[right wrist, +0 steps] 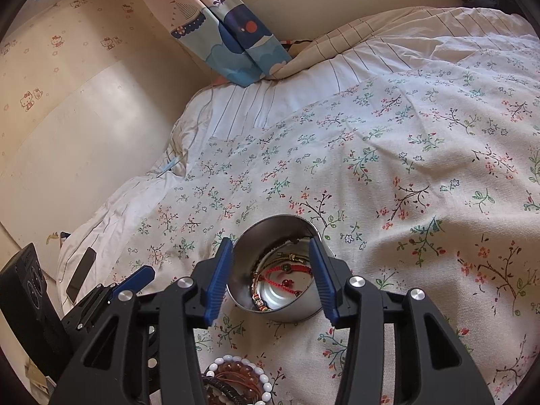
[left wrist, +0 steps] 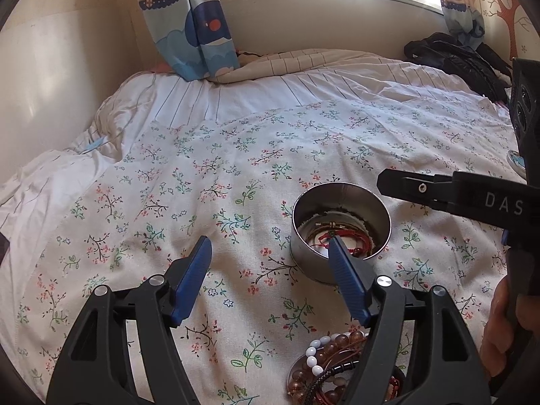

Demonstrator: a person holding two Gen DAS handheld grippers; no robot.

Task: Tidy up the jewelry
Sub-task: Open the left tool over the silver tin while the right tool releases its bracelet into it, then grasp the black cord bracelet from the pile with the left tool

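Right wrist view gives me the round metal tin (right wrist: pixel 287 303) on the flowered bedspread (right wrist: pixel 422 168), red cord bracelets (right wrist: pixel 287 275) lying inside it. My right gripper (right wrist: pixel 271 271) hovers over the tin's mouth, jaws opening, nothing pinched between the blue pads (right wrist: pixel 217 283). My left gripper (left wrist: pixel 268 278) is spread wide and empty, one pad in front of the tin's rim. A heap of bead bracelets (left wrist: pixel 324 368) lies nearer me.
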